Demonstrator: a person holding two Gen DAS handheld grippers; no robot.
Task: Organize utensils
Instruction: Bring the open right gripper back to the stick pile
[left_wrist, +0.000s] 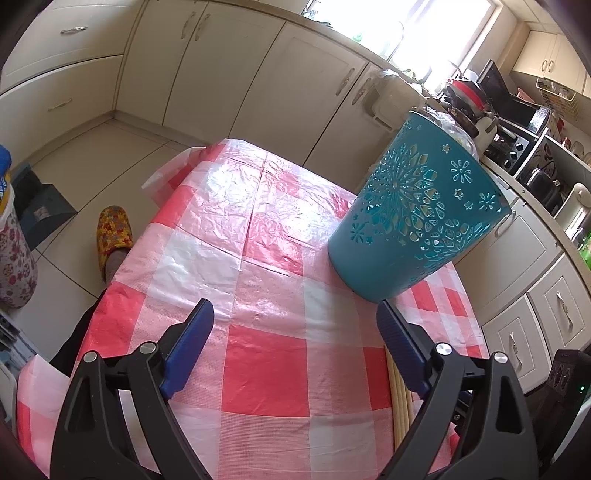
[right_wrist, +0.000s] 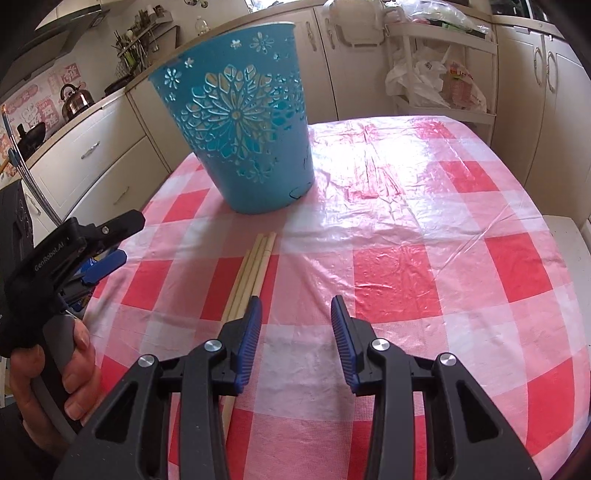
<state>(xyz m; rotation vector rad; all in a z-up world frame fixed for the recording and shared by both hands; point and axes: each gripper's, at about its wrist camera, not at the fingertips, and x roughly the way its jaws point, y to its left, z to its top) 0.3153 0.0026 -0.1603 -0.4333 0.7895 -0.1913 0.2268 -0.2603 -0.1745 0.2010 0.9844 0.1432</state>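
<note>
Blue claw tips sit wide open over the checked table, holding nothing.

Both claws, the right gripper (right_wrist: 296, 314) and the left gripper (left_wrist: 295, 332), are open and empty. Thin wooden sticks (right_wrist: 252, 266) lie side by side on the red and pink cloth (right_wrist: 406, 258), just in front of the teal basket (right_wrist: 240, 122), touching the right claw's left tip. They look light, hard and smooth, so they may roll. Pinching them near the middle looks best.
</note>
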